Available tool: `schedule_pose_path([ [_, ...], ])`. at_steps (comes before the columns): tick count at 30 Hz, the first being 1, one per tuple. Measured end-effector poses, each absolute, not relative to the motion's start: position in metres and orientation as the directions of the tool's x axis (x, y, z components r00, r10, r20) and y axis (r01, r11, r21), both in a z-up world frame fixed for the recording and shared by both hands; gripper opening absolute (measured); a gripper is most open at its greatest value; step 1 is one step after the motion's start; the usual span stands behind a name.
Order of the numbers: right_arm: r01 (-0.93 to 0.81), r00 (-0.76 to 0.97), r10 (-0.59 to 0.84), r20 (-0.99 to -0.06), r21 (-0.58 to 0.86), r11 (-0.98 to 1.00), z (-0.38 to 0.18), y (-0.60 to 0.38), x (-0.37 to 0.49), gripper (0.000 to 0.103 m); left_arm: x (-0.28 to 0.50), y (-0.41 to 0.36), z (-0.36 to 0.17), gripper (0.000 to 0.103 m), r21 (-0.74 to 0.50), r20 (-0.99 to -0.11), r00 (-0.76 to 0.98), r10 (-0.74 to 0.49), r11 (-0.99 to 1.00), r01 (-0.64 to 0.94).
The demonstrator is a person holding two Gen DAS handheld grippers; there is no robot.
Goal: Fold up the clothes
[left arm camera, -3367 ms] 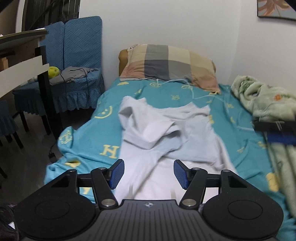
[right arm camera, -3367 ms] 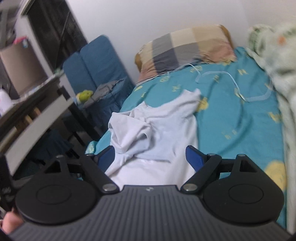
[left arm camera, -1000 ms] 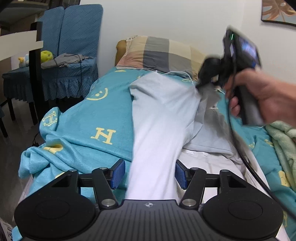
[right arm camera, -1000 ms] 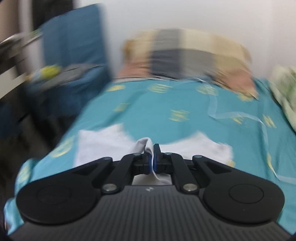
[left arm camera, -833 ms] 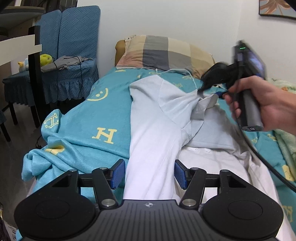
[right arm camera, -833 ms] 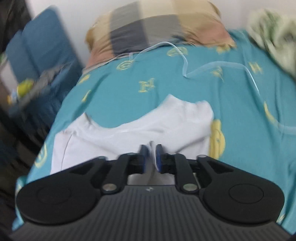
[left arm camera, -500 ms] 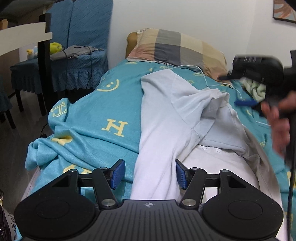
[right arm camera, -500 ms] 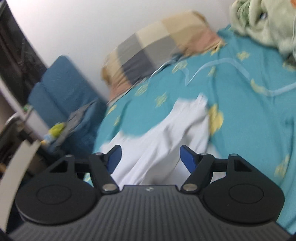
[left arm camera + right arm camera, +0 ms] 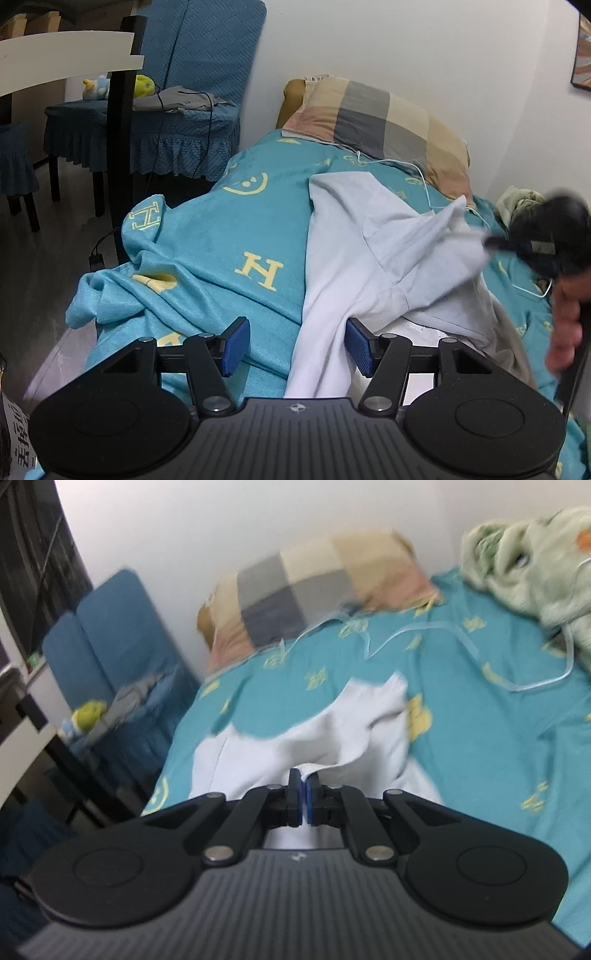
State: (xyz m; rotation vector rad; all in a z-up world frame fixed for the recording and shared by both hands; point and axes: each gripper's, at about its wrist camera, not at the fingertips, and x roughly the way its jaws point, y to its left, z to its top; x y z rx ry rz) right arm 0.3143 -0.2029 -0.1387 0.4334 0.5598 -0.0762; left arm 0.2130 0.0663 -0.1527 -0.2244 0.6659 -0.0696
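On the teal bedsheet (image 9: pixel 207 254), below the plaid pillow (image 9: pixel 384 125), the white shirt (image 9: pixel 343 258) is lying half spread, sleeve bunched. Right gripper (image 9: pixel 303 802) is clamping a shirt edge, probably the sleeve; view is blurry. Left gripper (image 9: pixel 295 345) is hanging with jaws apart, empty. Folding is barely starting. No containers are showing.

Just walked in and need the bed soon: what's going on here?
A person is folding a white shirt on the bed with two handheld grippers. The right gripper is shut on a pinch of the shirt's edge and lifts it off the blanket. The left gripper is open, its fingers either side of the shirt's near end, holding nothing. The shirt is not yet folded.
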Motion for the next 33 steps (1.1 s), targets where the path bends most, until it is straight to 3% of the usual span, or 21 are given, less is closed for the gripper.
schedule_pose_path([
  [5, 0.317, 0.715, 0.040, -0.698, 0.374, 0.871, -0.191, -0.234, 0.312, 0.005, 0.214, 0.061, -0.154, 0.060, -0.204, -0.612, 0.779, -0.139, 0.979, 0.015],
  [10, 0.296, 0.726, 0.090, -0.682, 0.428, 0.854, -0.185, -0.239, 0.304, 0.007, 0.213, 0.061, -0.153, 0.060, -0.190, -0.612, 0.779, -0.136, 0.982, 0.022],
  [16, 0.202, 0.711, 0.164, -0.684, 0.421, 0.884, -0.140, -0.235, 0.257, 0.008, 0.200, 0.065, -0.144, 0.061, -0.189, -0.608, 0.782, -0.138, 0.982, 0.026],
  [22, 0.050, 0.685, 0.210, -0.698, 0.333, 0.942, -0.089, -0.220, 0.153, 0.008, 0.179, 0.073, -0.129, 0.062, -0.300, -0.600, 0.769, -0.221, 0.953, 0.040],
  [26, 0.001, 0.683, 0.261, -0.682, 0.358, 0.934, -0.074, -0.221, 0.096, 0.008, 0.170, 0.085, -0.111, 0.064, -0.383, -0.574, 0.777, -0.257, 0.923, 0.022],
  [33, -0.047, 0.686, 0.310, -0.658, 0.385, 0.922, -0.081, -0.232, 0.048, 0.008, 0.144, 0.098, -0.082, 0.067, -0.391, -0.653, 0.702, -0.286, 0.920, 0.012],
])
